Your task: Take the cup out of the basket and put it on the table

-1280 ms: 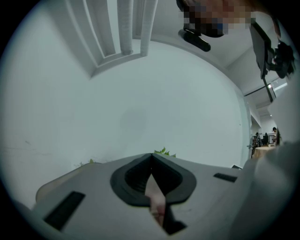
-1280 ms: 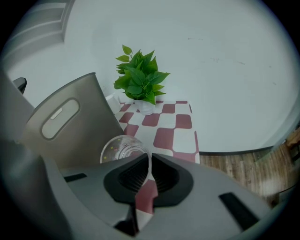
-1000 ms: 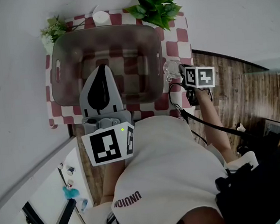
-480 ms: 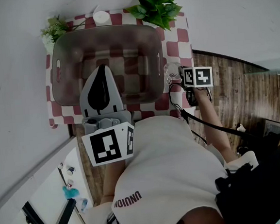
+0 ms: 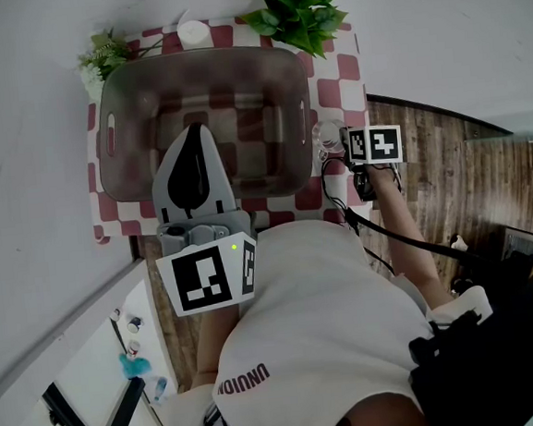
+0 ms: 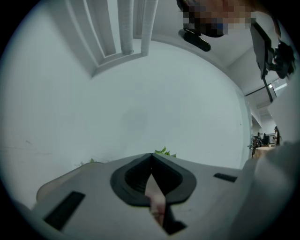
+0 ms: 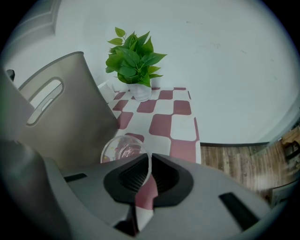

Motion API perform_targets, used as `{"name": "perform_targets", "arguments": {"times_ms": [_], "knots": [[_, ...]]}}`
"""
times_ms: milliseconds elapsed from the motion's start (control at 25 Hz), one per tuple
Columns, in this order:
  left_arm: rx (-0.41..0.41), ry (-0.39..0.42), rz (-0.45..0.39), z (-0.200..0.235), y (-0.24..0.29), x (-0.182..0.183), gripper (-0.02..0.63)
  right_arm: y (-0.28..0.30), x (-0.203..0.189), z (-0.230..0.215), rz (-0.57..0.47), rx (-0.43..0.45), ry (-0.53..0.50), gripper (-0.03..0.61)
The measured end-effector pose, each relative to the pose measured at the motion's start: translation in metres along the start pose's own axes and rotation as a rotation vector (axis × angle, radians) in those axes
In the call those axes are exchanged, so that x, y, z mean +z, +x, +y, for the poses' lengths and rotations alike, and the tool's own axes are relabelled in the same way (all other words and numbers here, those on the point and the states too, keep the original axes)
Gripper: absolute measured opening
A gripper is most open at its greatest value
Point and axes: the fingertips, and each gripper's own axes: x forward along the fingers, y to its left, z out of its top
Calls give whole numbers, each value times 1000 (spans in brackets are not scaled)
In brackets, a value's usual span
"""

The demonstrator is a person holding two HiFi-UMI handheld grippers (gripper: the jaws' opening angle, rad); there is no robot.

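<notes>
Beside the basket [image 7: 70,108], over the checkered counter [image 7: 183,127], right tool [image 7: 151,161] pinches the clear cup [image 7: 123,149] by its thin rim, jaws nearly closed. Cup looks light, stiff, slick, probably crackable, so a rim grip suits it. Left tool [image 6: 151,159] closed, empty.

The round clear cup [image 7: 123,149] looks like thin, glossy, see-through plastic. The rectangular smoky-grey basket [image 5: 118,100] is smooth, half-translucent plastic. The red-and-white checked desk cloth [image 5: 347,66] looks matt and woven. The left gripper [image 6: 151,157] and right gripper [image 7: 150,155] have matt grey plastic shells. Their fingers [image 7: 173,176] carry black ribbed pads. The brown plank floor [image 5: 448,173] is wood with a low sheen.
</notes>
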Motion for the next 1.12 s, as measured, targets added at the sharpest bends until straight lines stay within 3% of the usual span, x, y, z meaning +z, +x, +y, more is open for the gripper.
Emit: {"name": "perform_targets", "arguments": {"times_ms": [1120], "knots": [[13, 1, 11, 3, 1, -1, 11, 16, -2, -2, 52, -3, 4, 35]]}}
